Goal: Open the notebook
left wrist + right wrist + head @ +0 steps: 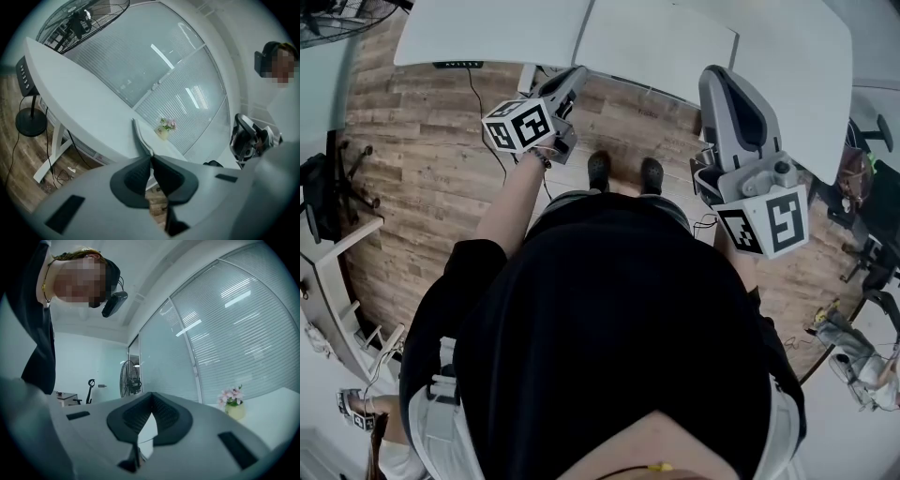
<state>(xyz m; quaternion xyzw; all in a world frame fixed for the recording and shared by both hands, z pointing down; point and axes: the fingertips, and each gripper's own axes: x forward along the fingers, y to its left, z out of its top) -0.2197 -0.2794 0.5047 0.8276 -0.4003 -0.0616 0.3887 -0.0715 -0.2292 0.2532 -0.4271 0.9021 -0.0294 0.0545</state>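
Observation:
No notebook shows in any view. In the head view I hold both grippers out in front of me over the wooden floor, short of two white tables (pixel 487 28). My left gripper (pixel 578 73) points at the gap between the tables, its jaws shut with nothing between them. In the left gripper view the left gripper (pixel 151 157) has its tips touching, and the white tabletop (pixel 79 89) lies just beyond. My right gripper (pixel 718 77) is held level at the right. Its tips meet in the right gripper view (pixel 151 394), with nothing held.
A small pot of pink flowers (pixel 165 127) stands on the far table, also seen as the flowers (pixel 233 403). A standing fan (pixel 79 18) is at the left by the glass wall. An office chair (pixel 246 138) is at the right. Cables run across the floor (pixel 478 103).

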